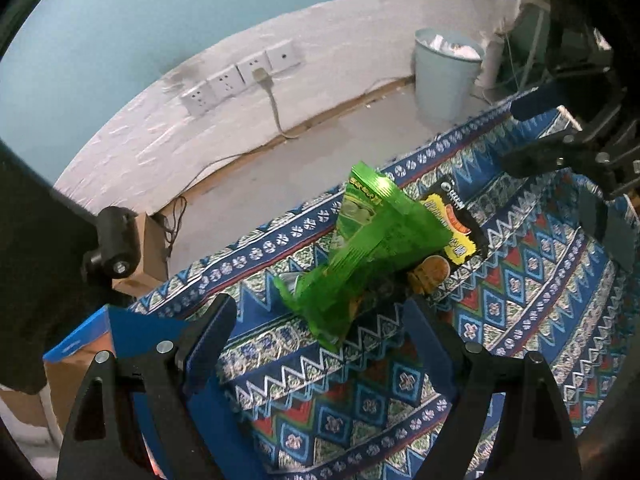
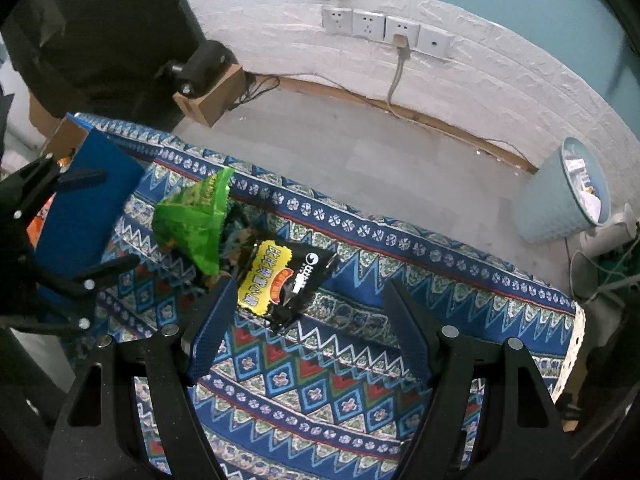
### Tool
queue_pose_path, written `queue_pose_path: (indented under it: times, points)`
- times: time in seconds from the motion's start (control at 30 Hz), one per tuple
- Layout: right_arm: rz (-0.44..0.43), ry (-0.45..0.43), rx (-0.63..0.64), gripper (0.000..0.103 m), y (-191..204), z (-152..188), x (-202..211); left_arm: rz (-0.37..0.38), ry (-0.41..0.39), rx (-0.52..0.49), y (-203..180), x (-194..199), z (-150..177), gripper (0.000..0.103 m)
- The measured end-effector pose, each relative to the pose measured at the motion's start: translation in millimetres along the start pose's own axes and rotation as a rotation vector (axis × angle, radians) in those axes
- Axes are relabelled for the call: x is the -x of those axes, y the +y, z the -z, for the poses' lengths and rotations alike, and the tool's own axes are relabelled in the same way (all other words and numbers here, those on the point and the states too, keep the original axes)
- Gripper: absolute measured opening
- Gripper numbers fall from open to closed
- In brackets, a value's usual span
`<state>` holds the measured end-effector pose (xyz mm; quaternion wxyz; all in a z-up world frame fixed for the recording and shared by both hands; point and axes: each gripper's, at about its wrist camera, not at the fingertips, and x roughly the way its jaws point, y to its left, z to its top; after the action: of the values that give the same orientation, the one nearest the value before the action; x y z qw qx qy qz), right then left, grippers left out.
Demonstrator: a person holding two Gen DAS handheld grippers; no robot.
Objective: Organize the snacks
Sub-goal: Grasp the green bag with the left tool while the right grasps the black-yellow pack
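Two snack packets lay touching on the patterned tablecloth: a green bag, print blurred and unreadable, overlapping a black-and-yellow packet with yellow panel text too small to read. Left gripper and right gripper both hovered wide open, holding nothing.

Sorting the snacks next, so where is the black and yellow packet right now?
The black and yellow packet lies flat on the patterned tablecloth, partly under the green bag at its left in the right wrist view, just ahead of the right gripper.
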<state>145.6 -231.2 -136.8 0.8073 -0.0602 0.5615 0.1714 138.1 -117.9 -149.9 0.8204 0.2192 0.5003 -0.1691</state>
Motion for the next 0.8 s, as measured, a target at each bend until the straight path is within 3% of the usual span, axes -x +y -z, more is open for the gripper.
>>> queue_pose_path:
  times: [0.33, 0.43, 0.47, 0.57, 0.63, 0.8]
  points:
    - [-0.020, 0.037, 0.045, 0.076, -4.4, 0.2, -23.9, -0.002, 0.078, -0.026, -2.1, -49.2, -17.1, 0.087]
    - [-0.022, 0.046, 0.060, 0.076, -4.8, 1.3, -29.2, 0.043, 0.093, 0.022, 4.3, -57.8, -19.6, 0.086]
    - [-0.027, 0.048, 0.072, 0.076, -4.1, 1.2, -31.7, 0.060, 0.102, 0.047, 7.9, -60.4, -19.8, 0.082]
    - [-0.050, 0.047, 0.110, 0.076, 0.1, 0.1, -37.1, 0.133, 0.133, 0.127, 18.5, -67.8, -18.0, 0.055]
    - [-0.059, 0.048, 0.136, 0.076, 3.3, -0.7, -40.3, 0.140, 0.131, 0.161, 22.3, -69.3, -16.7, 0.042]
    - [-0.077, 0.067, 0.234, 0.076, 20.9, -0.7, -55.8, 0.137, 0.137, 0.225, 31.2, -65.0, -10.8, 0.037]
